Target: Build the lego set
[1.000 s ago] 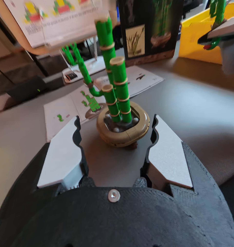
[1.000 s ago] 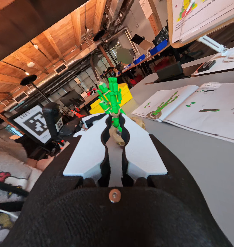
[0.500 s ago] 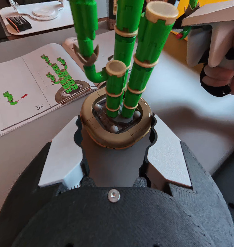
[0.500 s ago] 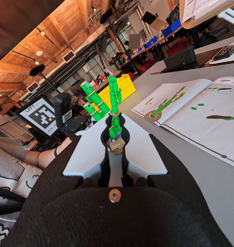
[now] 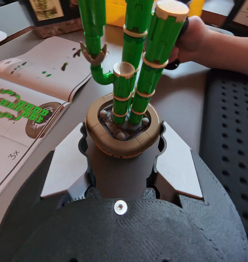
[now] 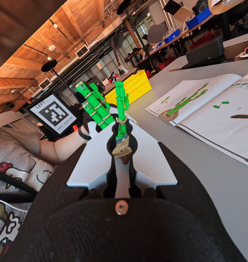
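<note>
A tan lego pot (image 5: 120,146) with three green bamboo stalks (image 5: 147,79) and a curved side shoot stands on the grey table. My left gripper (image 5: 123,126) is open, with its white fingers (image 5: 68,160) on either side of the pot; I cannot tell whether they touch it. My right gripper (image 6: 122,124) is shut on a small green bamboo branch (image 6: 120,102) and holds it upright next to the stalks (image 6: 95,107). The pot (image 6: 121,151) shows through the gap between its fingers. In the left wrist view a hand (image 5: 191,42) shows behind the stalks.
An open instruction booklet (image 5: 28,113) lies left of the pot and also shows in the right wrist view (image 6: 205,113). A black perforated mat (image 5: 231,127) is on the right. A yellow bin (image 6: 129,90) and the set's box (image 5: 49,17) stand behind. The grippers' ends are close to 12 centimeters from one another.
My left gripper has moved in towards the pot, so its open fingers now stand on either side of it. My right gripper has brought the branch close to the stalks.
</note>
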A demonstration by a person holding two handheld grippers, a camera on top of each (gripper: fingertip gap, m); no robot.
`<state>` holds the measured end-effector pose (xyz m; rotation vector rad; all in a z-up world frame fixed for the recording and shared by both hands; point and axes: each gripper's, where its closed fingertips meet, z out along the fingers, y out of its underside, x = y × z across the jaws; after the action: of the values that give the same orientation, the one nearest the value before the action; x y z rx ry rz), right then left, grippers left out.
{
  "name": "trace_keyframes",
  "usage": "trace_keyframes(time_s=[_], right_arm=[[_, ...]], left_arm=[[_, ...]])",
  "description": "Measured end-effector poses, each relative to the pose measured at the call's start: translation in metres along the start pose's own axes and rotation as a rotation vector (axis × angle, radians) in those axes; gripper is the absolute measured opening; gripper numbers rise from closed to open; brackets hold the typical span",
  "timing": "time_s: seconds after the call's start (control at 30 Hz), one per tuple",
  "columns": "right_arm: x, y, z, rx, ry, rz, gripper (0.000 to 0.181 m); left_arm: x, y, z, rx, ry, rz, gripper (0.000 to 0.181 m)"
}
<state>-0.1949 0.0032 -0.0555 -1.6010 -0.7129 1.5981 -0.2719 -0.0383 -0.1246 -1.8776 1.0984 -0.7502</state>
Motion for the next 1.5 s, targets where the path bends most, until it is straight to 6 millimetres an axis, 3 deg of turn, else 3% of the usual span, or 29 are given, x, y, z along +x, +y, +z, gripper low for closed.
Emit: trace_keyframes(time_s=[0.2, 0.57, 0.9, 1.1, 1.5], right_arm=[[-0.004, 0.006, 0.001, -0.011, -0.045, -0.011, 0.01], [0.003, 0.022, 0.009, -0.071, -0.068, -0.001, 0.01], [0.007, 0.022, 0.008, -0.07, -0.073, 0.02, 0.01], [0.008, 0.023, 0.008, -0.076, -0.077, 0.033, 0.01], [0.009, 0.023, 0.008, -0.077, -0.072, 0.042, 0.01]], left_arm=[[0.004, 0.002, -0.006, 0.018, 0.157, 0.067, 0.102], [0.009, -0.017, -0.022, 0.187, 0.156, -0.005, 0.098], [0.008, -0.012, -0.018, 0.153, 0.128, 0.033, 0.092], [0.005, 0.001, -0.011, 0.073, 0.082, 0.082, 0.099], [0.005, 0.003, -0.01, 0.07, 0.09, 0.08, 0.1]])
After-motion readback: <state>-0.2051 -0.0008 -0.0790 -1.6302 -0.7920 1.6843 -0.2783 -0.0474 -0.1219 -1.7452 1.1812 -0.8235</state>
